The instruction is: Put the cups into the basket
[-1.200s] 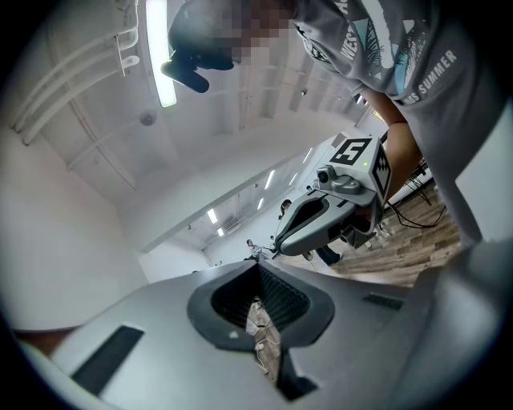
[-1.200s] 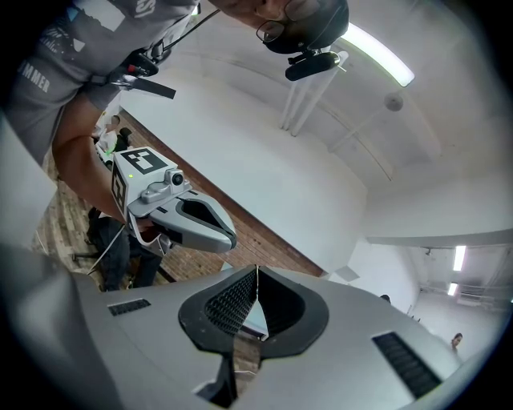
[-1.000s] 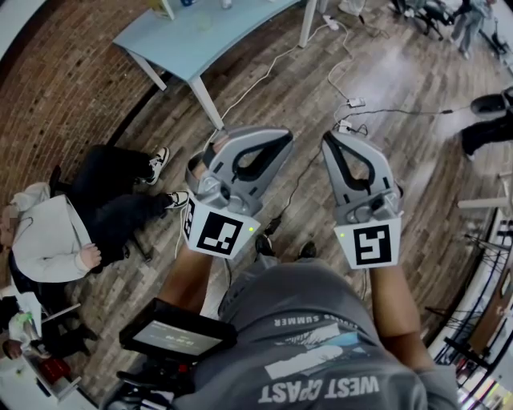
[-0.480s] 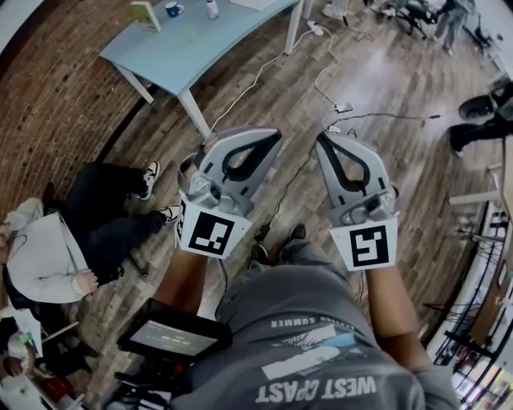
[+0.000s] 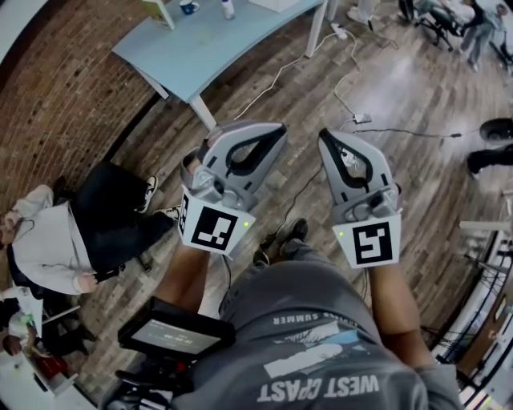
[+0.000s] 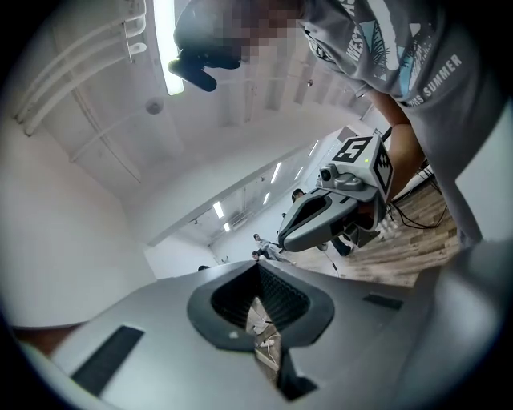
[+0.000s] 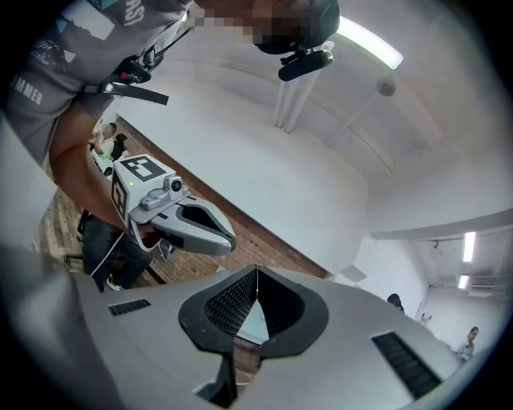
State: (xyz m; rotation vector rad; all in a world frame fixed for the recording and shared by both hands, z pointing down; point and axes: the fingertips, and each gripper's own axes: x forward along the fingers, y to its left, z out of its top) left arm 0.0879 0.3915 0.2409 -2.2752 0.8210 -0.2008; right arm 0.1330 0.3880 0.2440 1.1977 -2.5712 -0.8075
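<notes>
At far left a seated person (image 5: 56,248) is on the brick-patterned floor, clear of my work. Further in, at the top of the head view, stands a pale blue table (image 5: 208,56). On its far part sits one cup (image 5: 190,6), dark outside and pale inside, with a small bottle (image 5: 228,8) just to its right. It is well apart from both my tools. I see only this one cup, and no basket in any view.

My left gripper (image 5: 275,134) points level out over the wooden floor, its jaws pressed together with nothing between the ribbed pads. My right gripper (image 5: 327,142), beside it, is the same: jaws together, empty.

The cup is too small here to show a handle. I judge it a stiff, glazed mug, light enough for one gripper, smooth enough to slip and liable to chip if dropped. I would part the jaws, pinch the wall at the rim with one pad inside and one outside, and keep it upright.
</notes>
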